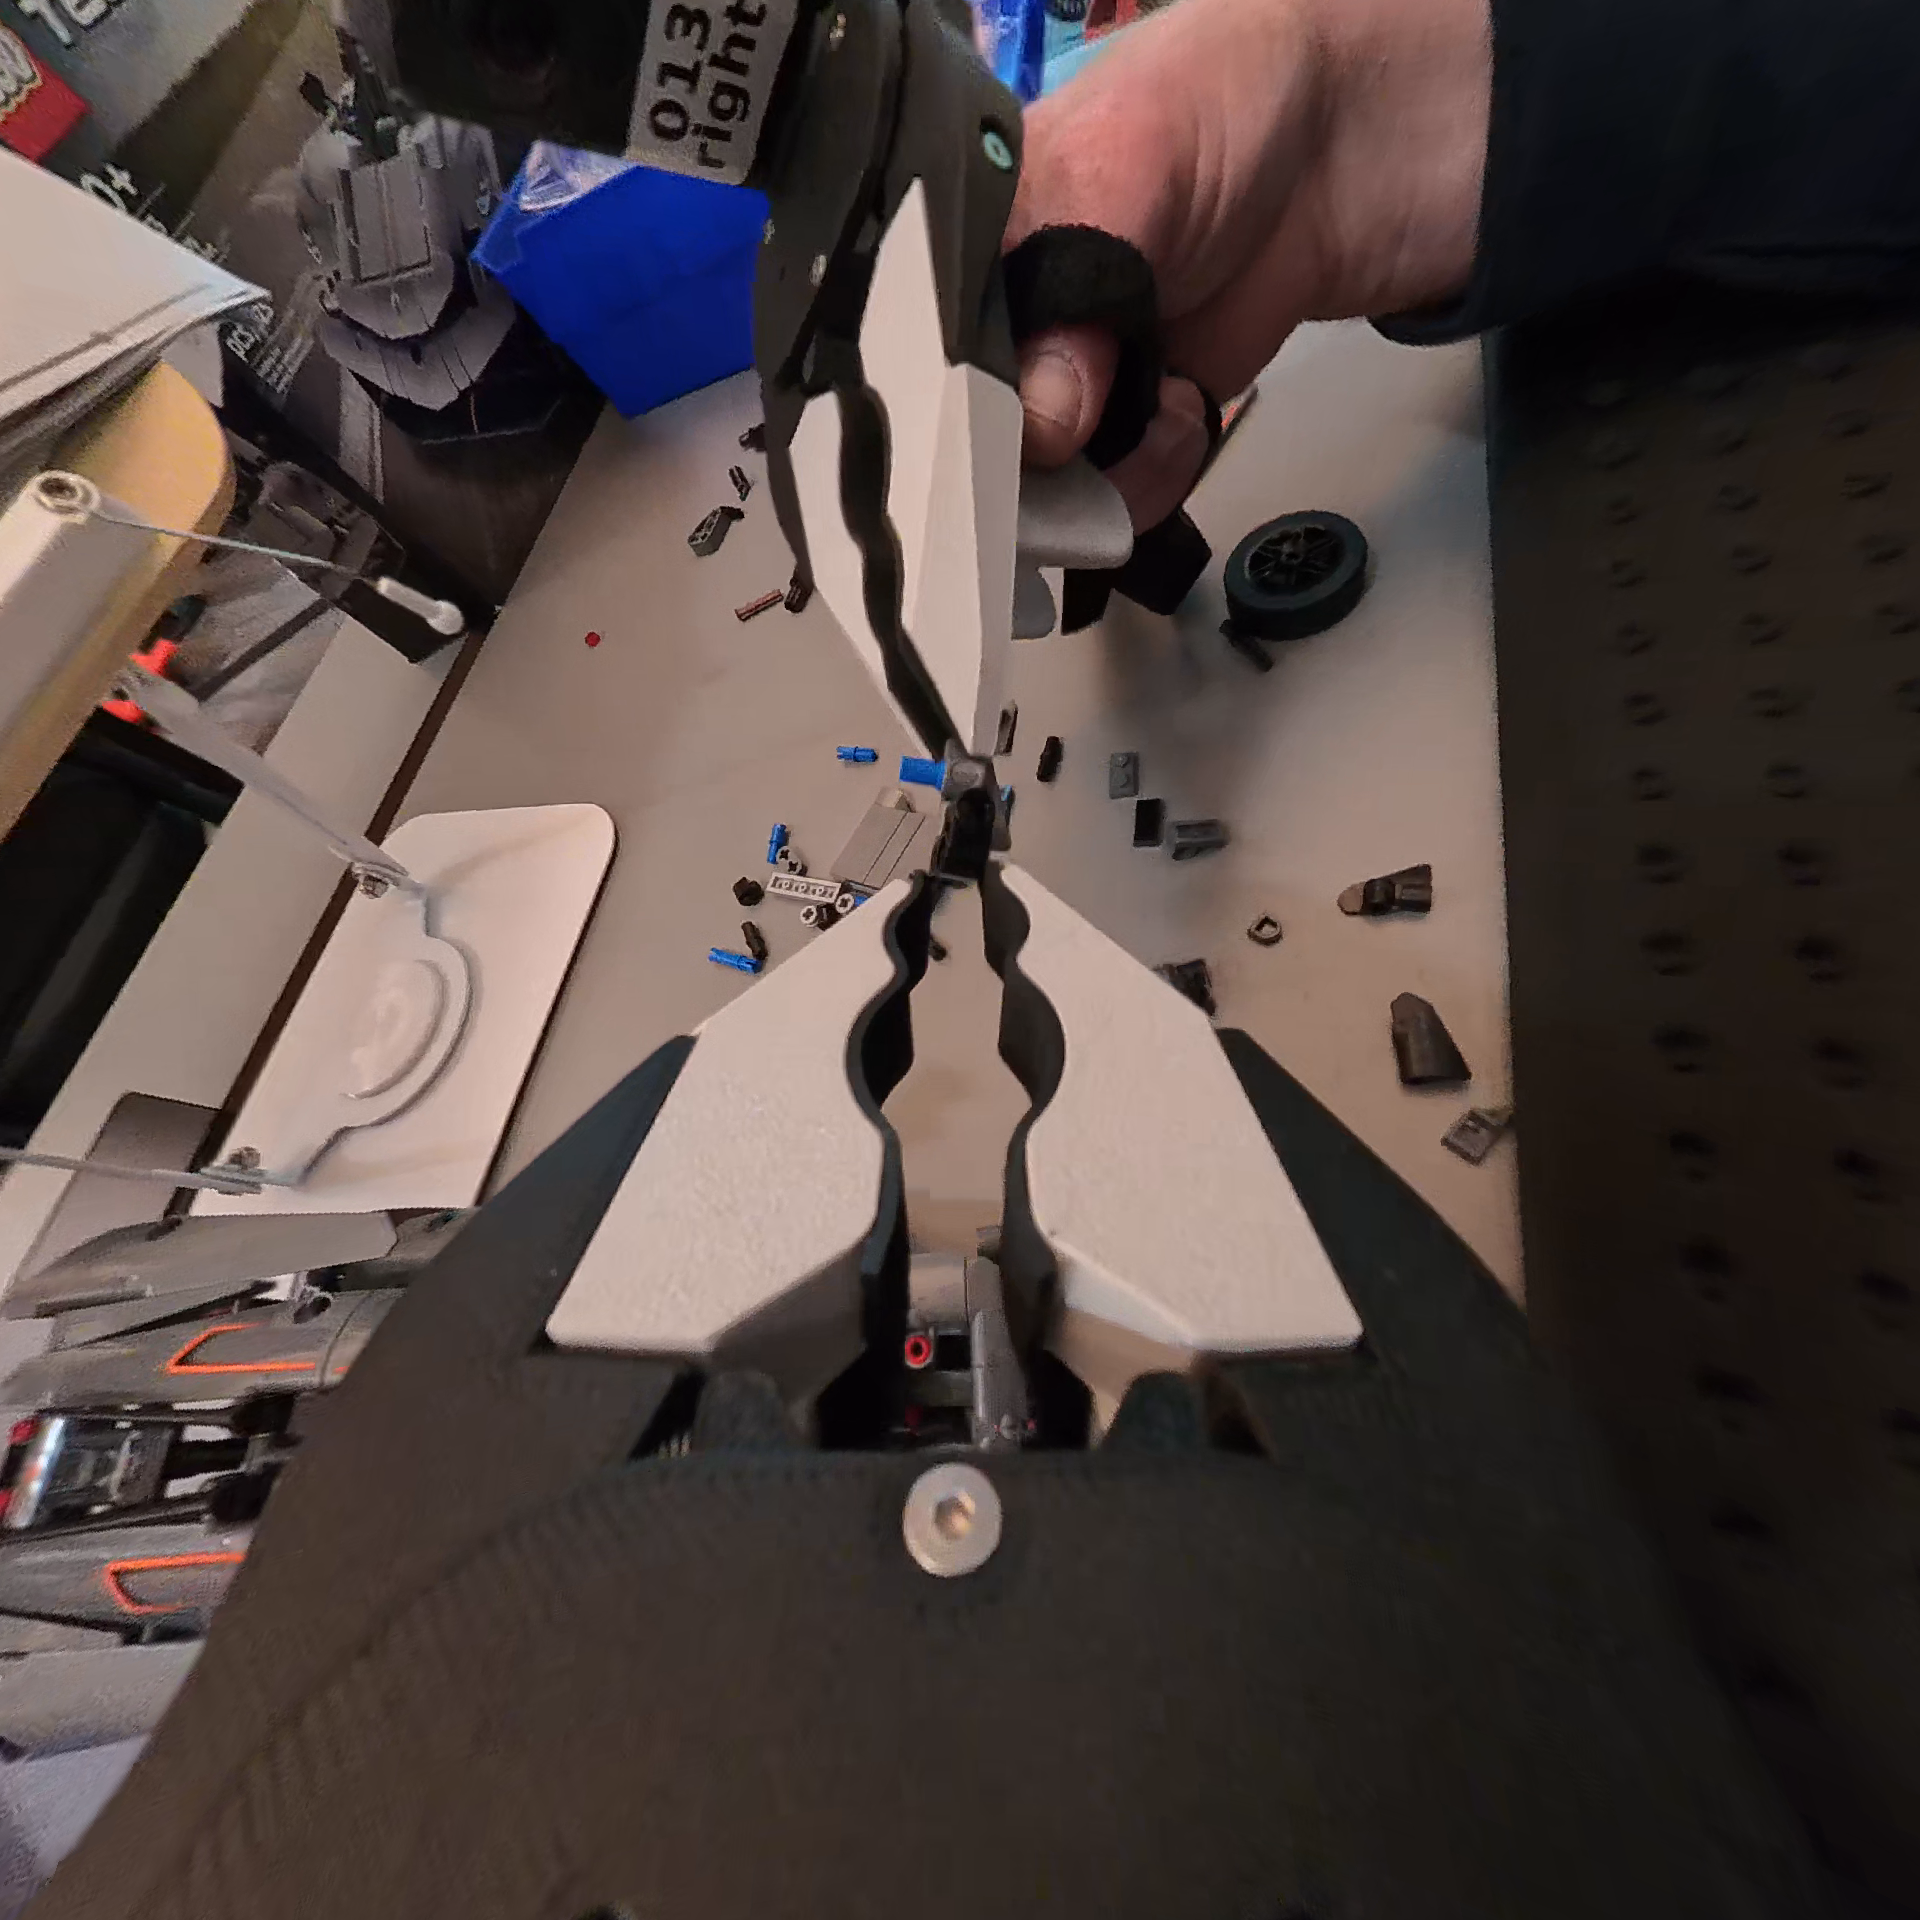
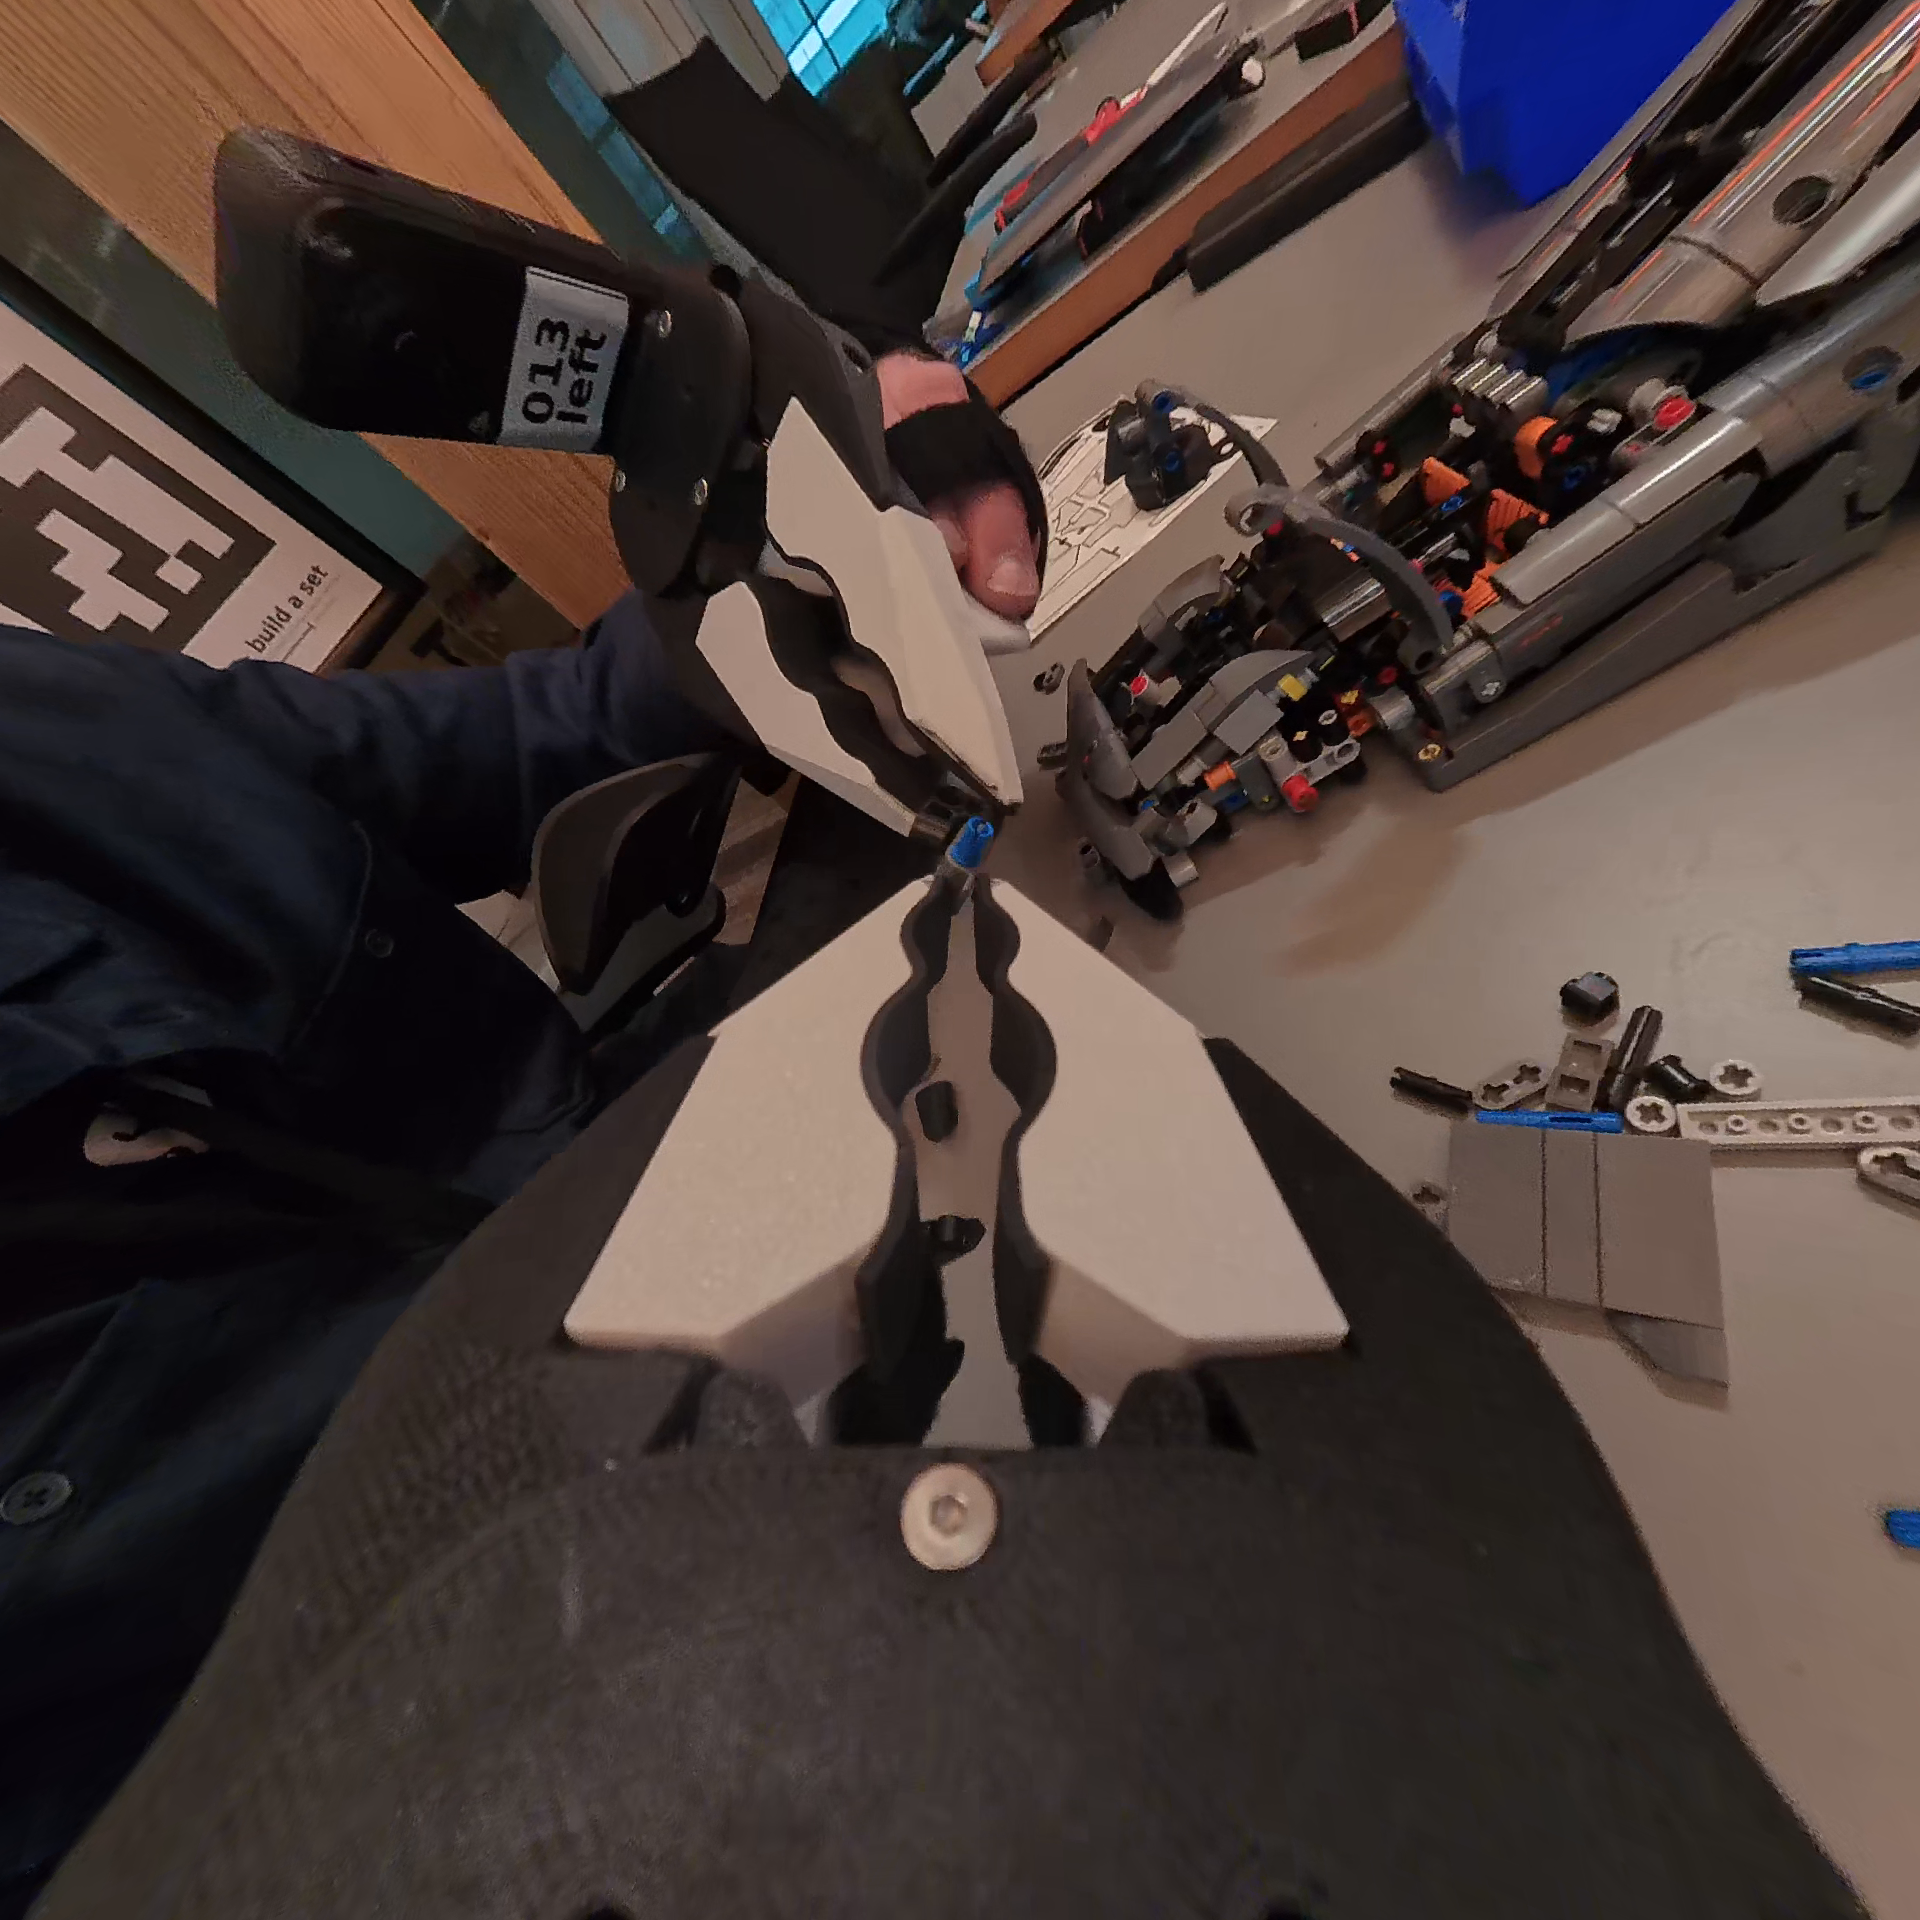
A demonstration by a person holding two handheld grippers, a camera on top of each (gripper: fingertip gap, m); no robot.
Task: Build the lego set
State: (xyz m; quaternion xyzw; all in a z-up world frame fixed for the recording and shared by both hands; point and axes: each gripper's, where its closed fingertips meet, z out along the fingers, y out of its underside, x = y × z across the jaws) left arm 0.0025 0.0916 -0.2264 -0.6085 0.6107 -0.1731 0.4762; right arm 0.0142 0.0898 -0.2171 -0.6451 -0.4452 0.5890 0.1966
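My left gripper point(image 1: 951, 885) is shut on a small black lego piece point(image 1: 964, 831) and holds it above the grey table point(image 1: 623, 727). My right gripper point(image 2: 961, 885) is shut on a short blue pin point(image 2: 972, 834) that sticks out past its tips. The two grippers meet tip to tip, with the pin's end right at the black piece point(image 2: 940, 818). In the left wrist view the right gripper point(image 1: 964, 756) comes down from above. In the right wrist view the left gripper point(image 2: 971, 805) comes in from the upper left. A hand holds each gripper.
Loose black, grey and blue pieces point(image 1: 810, 883) lie under the grippers, with a black wheel point(image 1: 1294, 577) to the right. A large part-built grey car model point(image 2: 1455, 582) stands farther off. A grey panel point(image 2: 1579, 1216), a blue bin point(image 1: 634, 281) and a white board point(image 1: 447, 997) lie around. The black wheel point(image 1: 1294, 577) sits 15 centimeters or so from the ends of my right fingers.
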